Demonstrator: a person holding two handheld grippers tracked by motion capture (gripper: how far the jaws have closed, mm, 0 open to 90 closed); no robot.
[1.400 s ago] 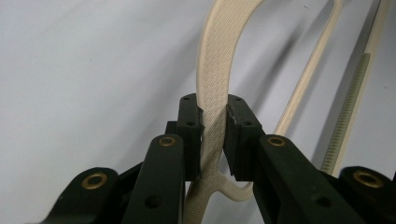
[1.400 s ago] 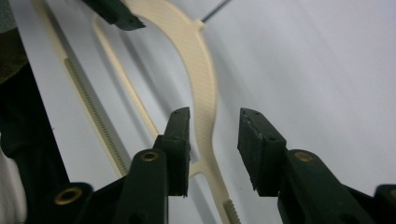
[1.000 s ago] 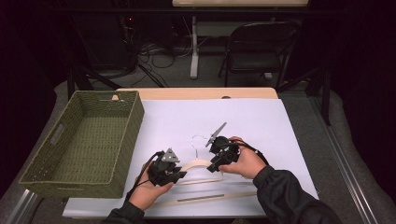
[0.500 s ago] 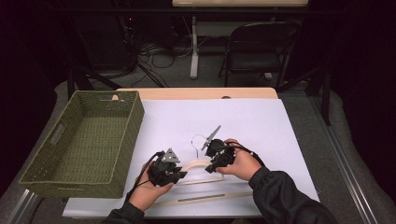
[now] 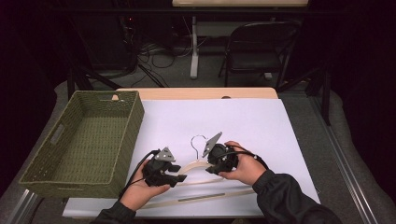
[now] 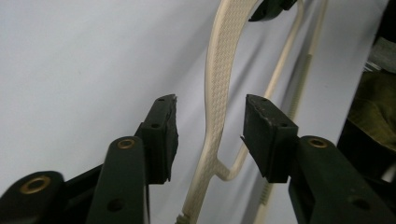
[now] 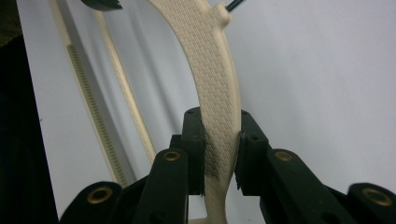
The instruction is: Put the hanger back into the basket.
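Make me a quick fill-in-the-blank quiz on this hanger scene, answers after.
1. The right gripper is shut on the ___.
2. The left gripper has its jaws ___ around the hanger's arm.
3. The woven basket sits at the table's ___ side in the high view.

Answers: hanger; open; left

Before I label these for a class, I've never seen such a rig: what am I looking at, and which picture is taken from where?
There is no robot. A person holds two hand-held clamp tools, the left gripper and the right gripper. One picture looks down from above the table. The other two come from small cameras riding on each gripper, looking along its black jaws. On the white table lie a cream hanger and a green woven basket. The right gripper is clamped on one hanger arm. The left gripper's jaws stand open, either side of the other arm, not touching it.
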